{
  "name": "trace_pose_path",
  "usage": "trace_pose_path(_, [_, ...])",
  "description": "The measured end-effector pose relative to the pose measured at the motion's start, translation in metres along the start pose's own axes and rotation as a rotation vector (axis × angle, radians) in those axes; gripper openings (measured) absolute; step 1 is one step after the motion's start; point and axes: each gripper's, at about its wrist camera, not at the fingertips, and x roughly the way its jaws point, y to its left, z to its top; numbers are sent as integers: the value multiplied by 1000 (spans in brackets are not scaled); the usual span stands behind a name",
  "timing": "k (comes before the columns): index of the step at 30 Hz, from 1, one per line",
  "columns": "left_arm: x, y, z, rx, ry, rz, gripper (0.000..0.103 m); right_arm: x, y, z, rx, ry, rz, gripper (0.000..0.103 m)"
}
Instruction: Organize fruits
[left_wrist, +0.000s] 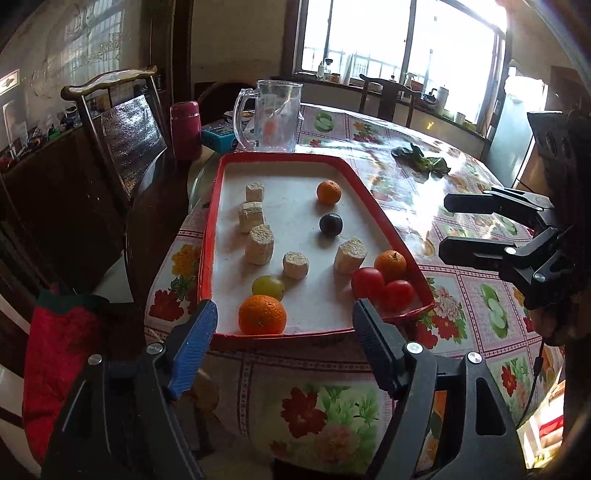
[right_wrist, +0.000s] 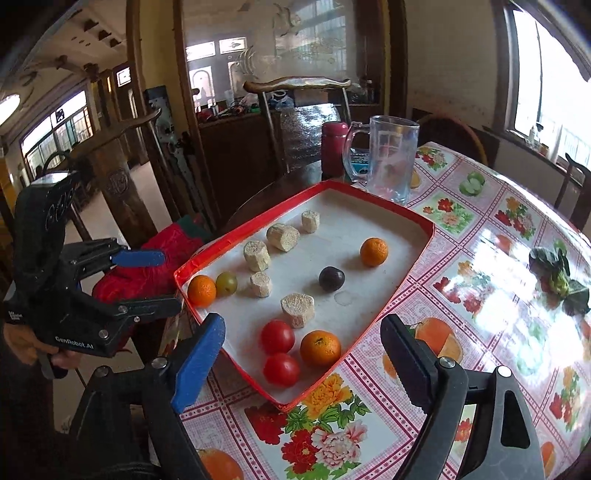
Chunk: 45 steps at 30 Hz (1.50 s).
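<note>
A red-rimmed tray (left_wrist: 288, 192) (right_wrist: 343, 221) with a white floor lies on the flowered tablecloth. It holds three oranges (left_wrist: 262, 314) (right_wrist: 320, 348), two tomatoes (left_wrist: 367, 282) (right_wrist: 277, 336), a green fruit (left_wrist: 267, 287) (right_wrist: 226, 283), a dark plum (left_wrist: 331, 224) (right_wrist: 331, 278) and several beige stubby cylinders (left_wrist: 260, 244) (right_wrist: 297, 309). My left gripper (left_wrist: 283, 310) (right_wrist: 171, 281) hovers open at the tray's near short end, nothing between its fingers. My right gripper (right_wrist: 303, 323) (left_wrist: 445, 227) is open too, empty, off the tray's long side near the tomatoes.
A clear glass mug (left_wrist: 273, 114) (right_wrist: 391, 158) and a magenta flask (left_wrist: 185, 129) stand beyond the tray's far end, a blue box (left_wrist: 218, 138) between them. Leafy greens (left_wrist: 421, 158) (right_wrist: 557, 277) lie on the table. A wooden chair (left_wrist: 122, 122) and red cloth (left_wrist: 59, 350) are beside the table edge.
</note>
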Motion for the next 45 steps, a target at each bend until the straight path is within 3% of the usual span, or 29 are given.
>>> trace_pose_path(6, [-9,1,0,1,-36,21,83,-3,0,-4,-36,-7,12,88])
trace_pose_path(21, [-30,-18,1,88,-96,73,83,-23,12,-9,-183,-55,59,97])
trace_pose_path(45, [-52,-31,4,133,-145,89,83,-24,28,-16,-299,-38,119,99])
